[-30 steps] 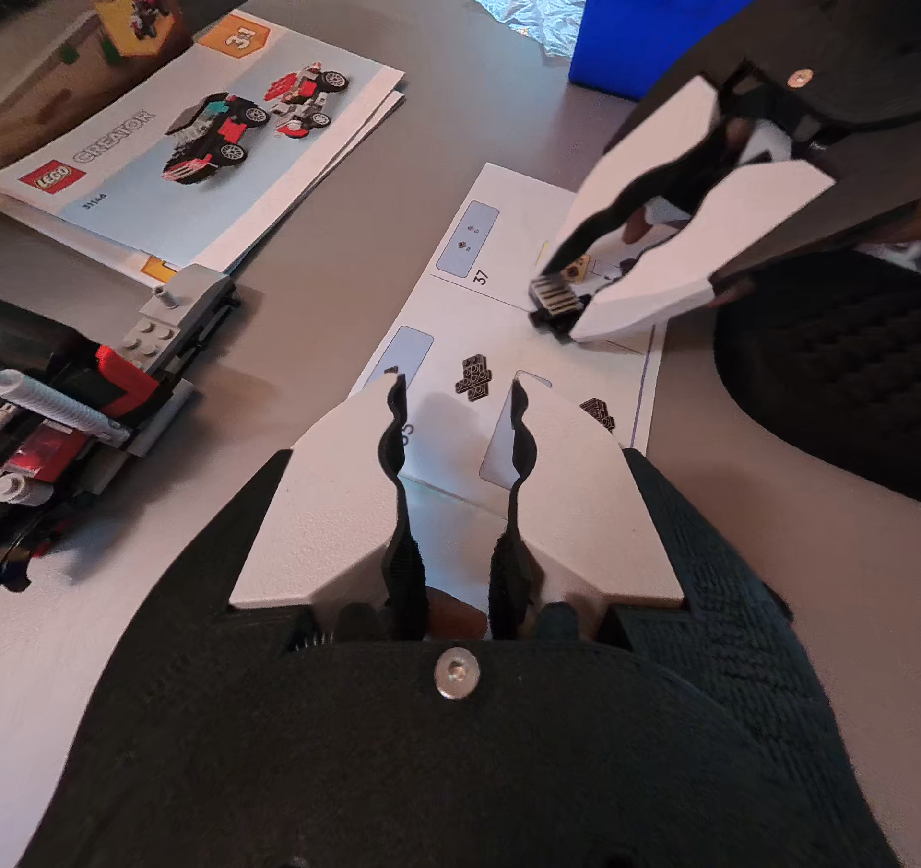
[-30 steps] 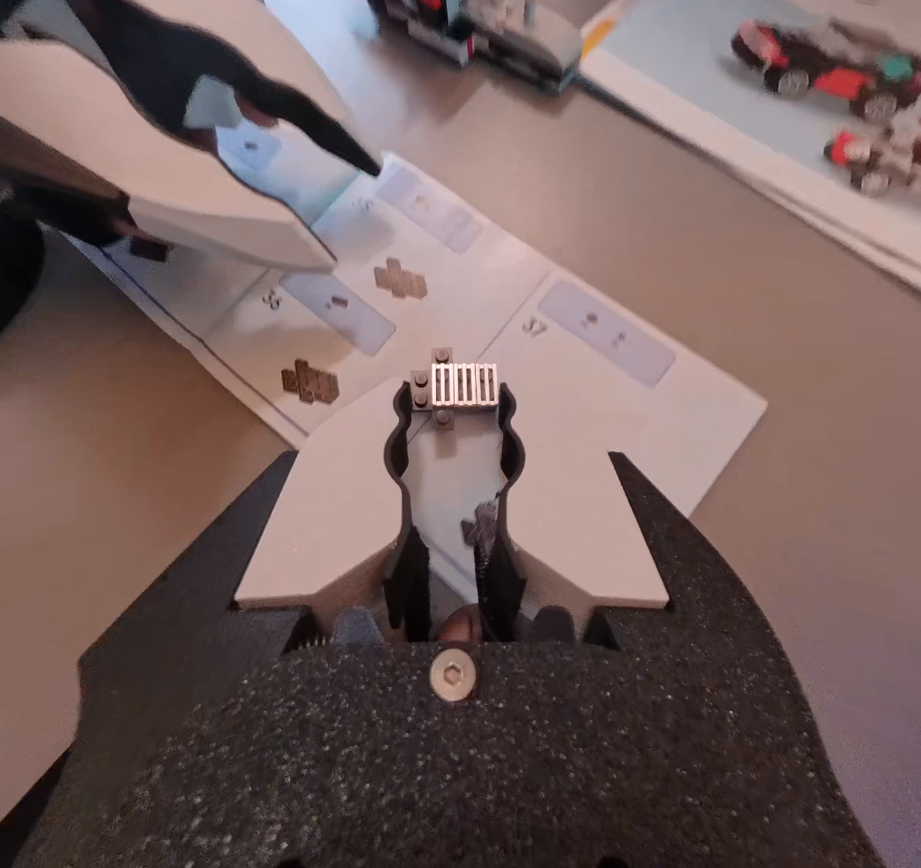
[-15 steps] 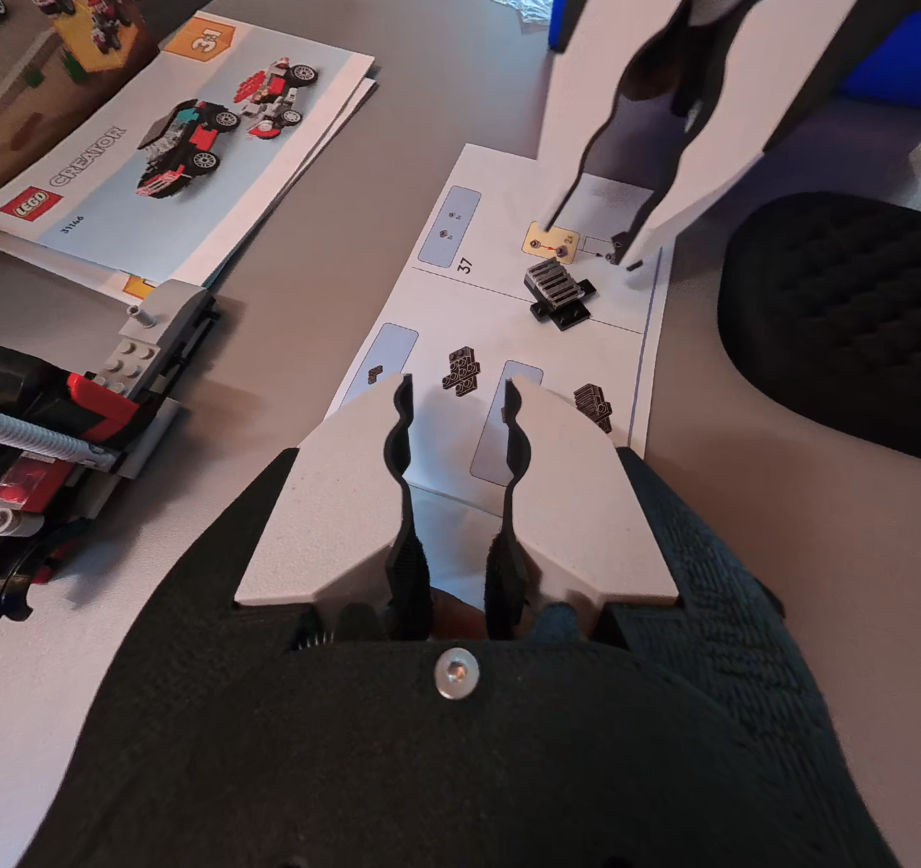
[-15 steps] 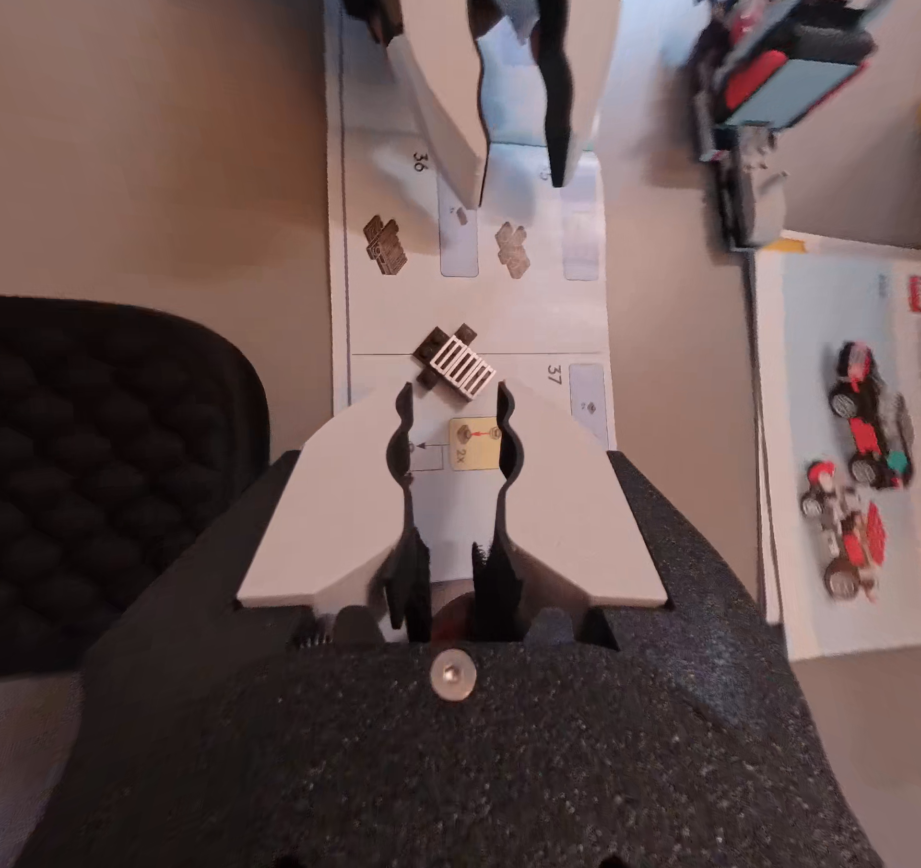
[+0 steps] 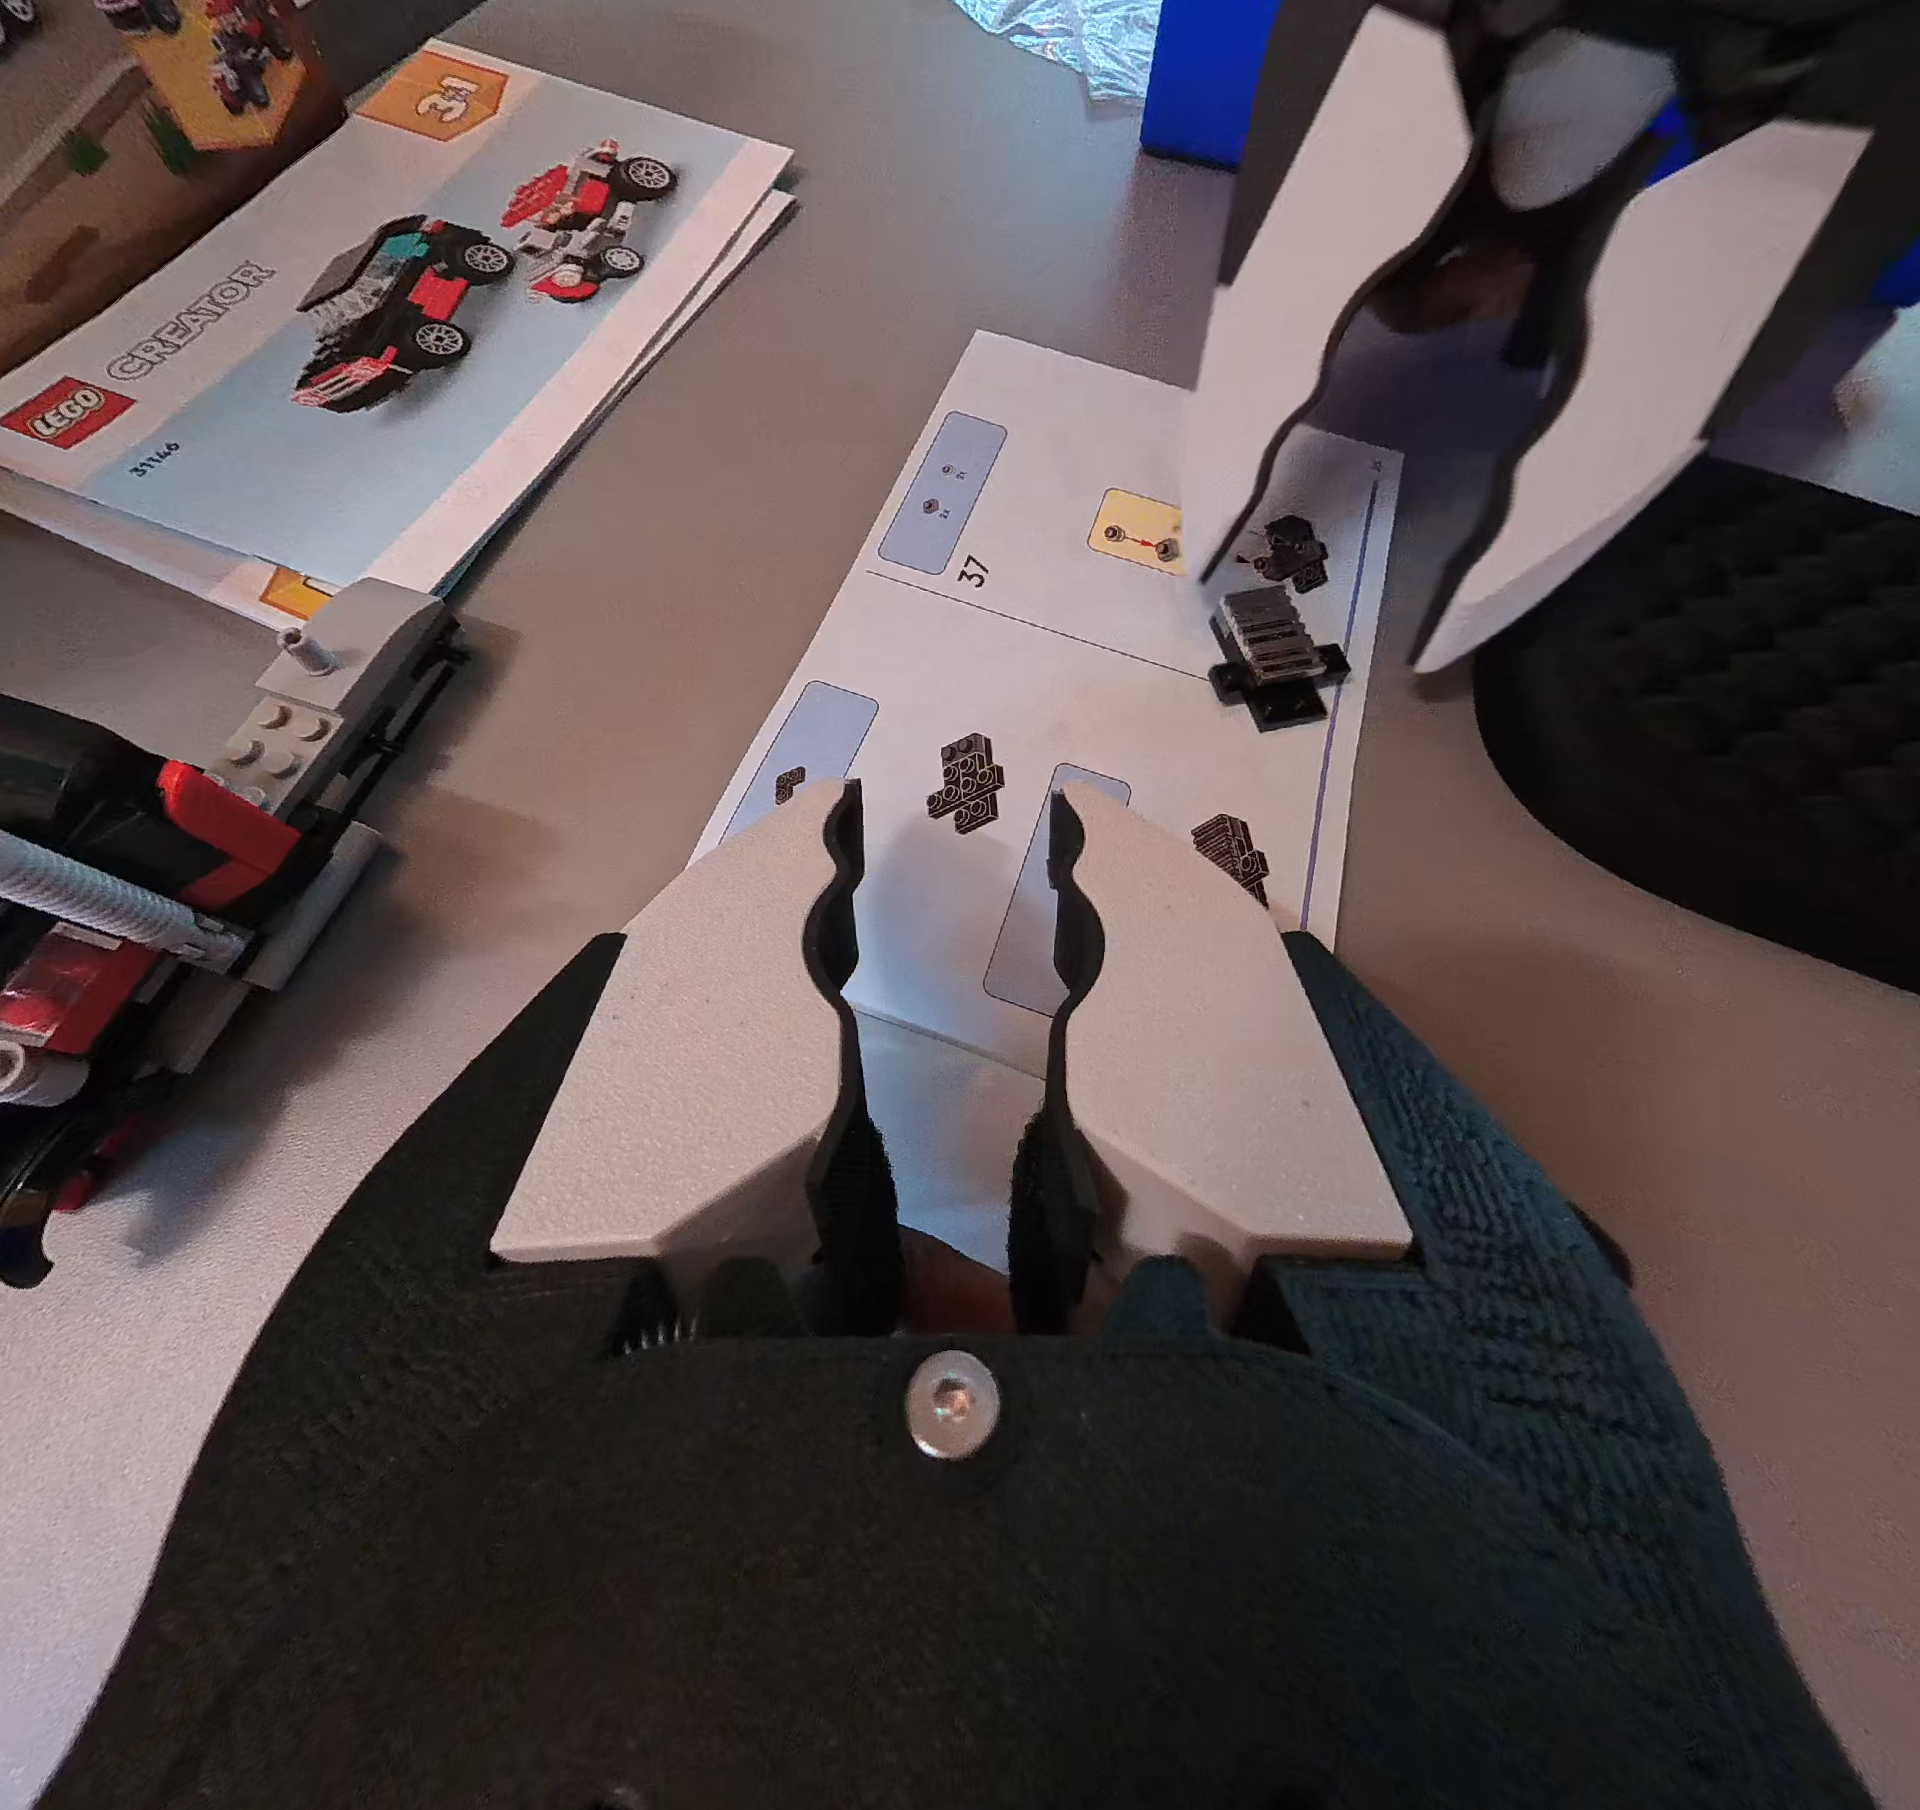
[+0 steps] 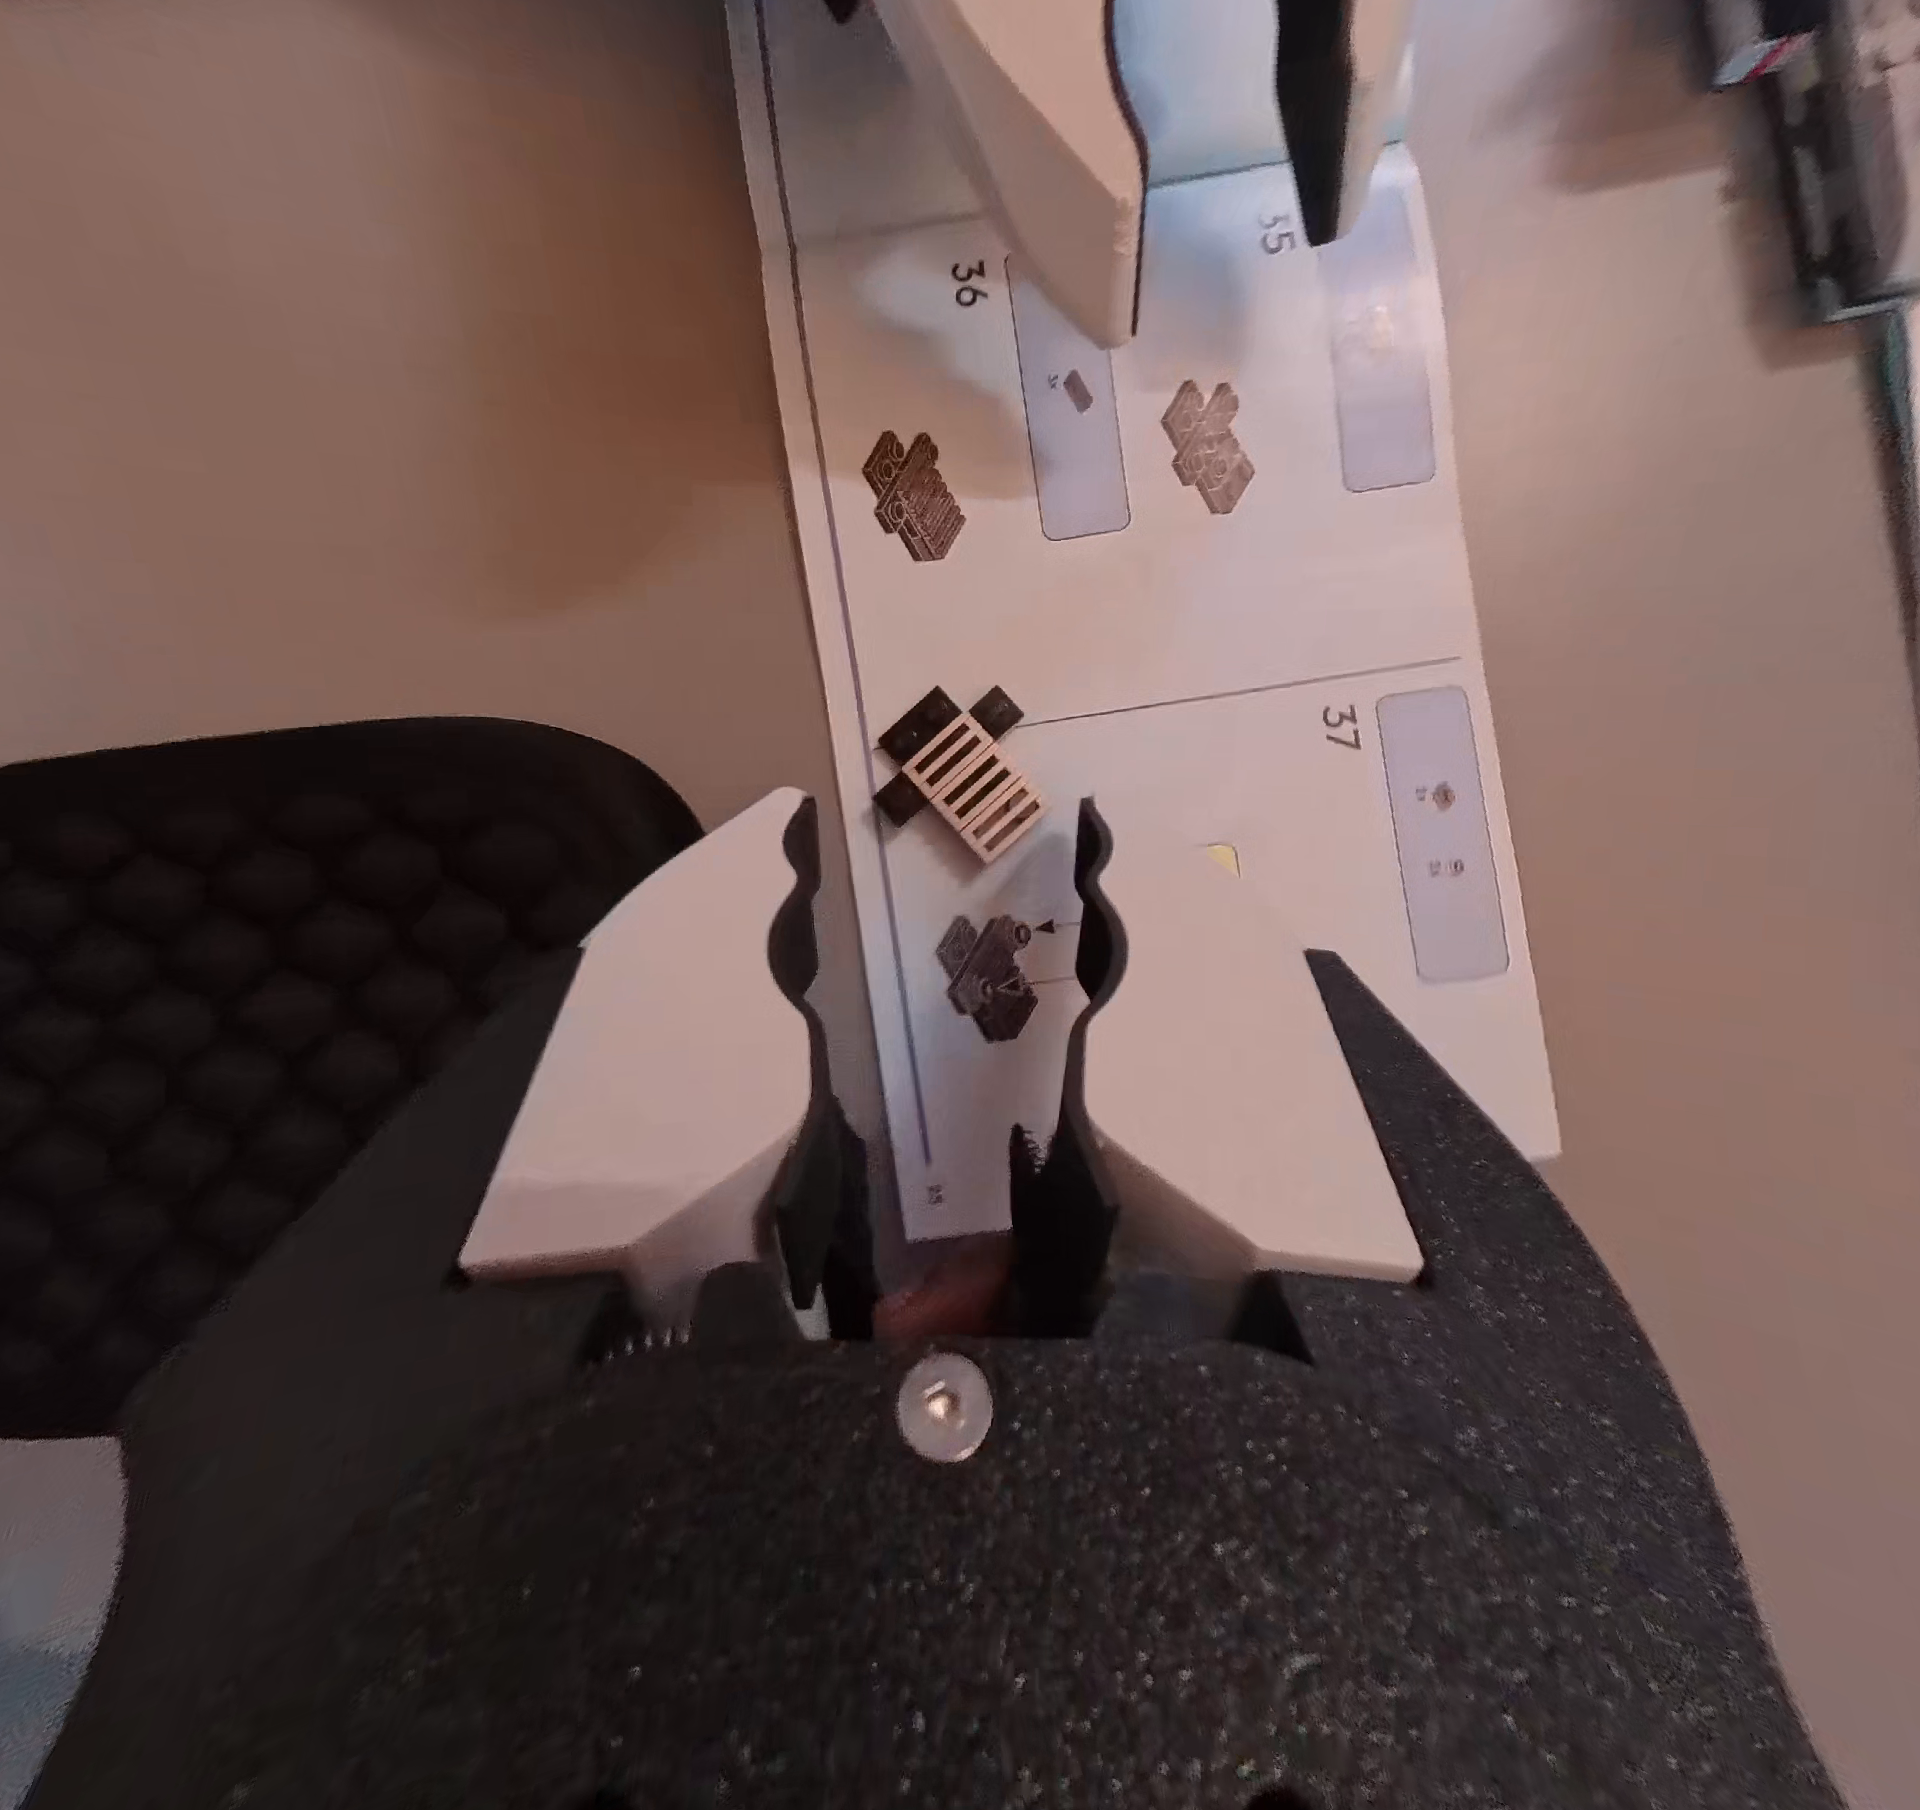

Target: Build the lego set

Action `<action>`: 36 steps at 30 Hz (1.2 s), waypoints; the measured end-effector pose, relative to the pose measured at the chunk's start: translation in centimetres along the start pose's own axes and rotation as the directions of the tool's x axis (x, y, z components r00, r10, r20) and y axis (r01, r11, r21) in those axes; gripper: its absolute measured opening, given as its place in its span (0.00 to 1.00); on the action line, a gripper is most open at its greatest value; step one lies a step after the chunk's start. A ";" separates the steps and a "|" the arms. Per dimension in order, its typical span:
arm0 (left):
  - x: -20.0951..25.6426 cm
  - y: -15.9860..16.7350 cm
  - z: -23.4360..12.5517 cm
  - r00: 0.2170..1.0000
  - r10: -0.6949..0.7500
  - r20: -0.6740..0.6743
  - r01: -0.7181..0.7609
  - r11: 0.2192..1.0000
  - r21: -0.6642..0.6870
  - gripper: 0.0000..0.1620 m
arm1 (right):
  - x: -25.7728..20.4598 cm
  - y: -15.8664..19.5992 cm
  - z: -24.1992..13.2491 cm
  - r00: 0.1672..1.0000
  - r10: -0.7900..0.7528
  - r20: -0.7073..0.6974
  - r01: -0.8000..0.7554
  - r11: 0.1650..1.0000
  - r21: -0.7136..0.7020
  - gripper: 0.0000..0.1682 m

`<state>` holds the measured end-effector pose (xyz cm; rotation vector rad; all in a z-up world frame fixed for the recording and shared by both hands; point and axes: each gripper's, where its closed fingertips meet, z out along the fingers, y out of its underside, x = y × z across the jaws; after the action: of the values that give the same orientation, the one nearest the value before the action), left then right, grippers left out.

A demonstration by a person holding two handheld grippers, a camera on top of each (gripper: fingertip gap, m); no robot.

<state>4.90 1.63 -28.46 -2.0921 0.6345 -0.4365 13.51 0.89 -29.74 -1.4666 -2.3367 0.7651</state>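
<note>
Small black plate assembly with grille tile (image 6: 961, 789): lies free on instruction sheet (image 6: 1195, 607), at its edge beside black mat (image 6: 260, 981). Right gripper (image 6: 945, 815): jaws parted, empty, just short of it. Left gripper (image 5: 954, 799): parted, empty, over sheet's opposite end

Black lego piece (image 5: 1276, 654) with pale slatted grille; white instruction sheet (image 5: 1049, 659); quilted black pad (image 5: 1714, 721).

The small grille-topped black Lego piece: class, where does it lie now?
The grille-topped Lego piece lies on the open instruction sheet near its edge beside the black padded mat, just ahead of the open right hand-held gripper, untouched.
</note>
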 end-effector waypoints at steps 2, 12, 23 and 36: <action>0.0 0.0 0.0 1.000 0.001 0.000 -0.001 1.000 -0.003 0.21 | 0.0 0.0 -0.8 0.999 0.028 -0.015 -0.028 0.998 0.051 0.29; 0.0 0.1 0.1 1.000 0.004 0.000 -0.004 1.000 -0.010 0.21 | 1.0 0.4 0.4 0.941 -0.337 0.027 0.336 0.942 0.020 0.13; 0.1 0.2 0.2 1.000 -0.010 -0.016 0.010 1.000 -0.018 0.21 | 2.8 -1.8 1.0 0.989 -0.022 -0.146 0.037 0.994 0.102 0.11; 0.8 1.2 0.7 0.999 0.023 -0.048 -0.027 0.995 -0.092 0.20 | 1.2 -4.1 -11.7 0.809 0.541 -0.232 -0.297 0.716 0.632 0.42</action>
<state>5.61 1.08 -29.78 -2.1640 0.7198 -0.4507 15.65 3.92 -17.83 -1.6814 -1.2901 1.0411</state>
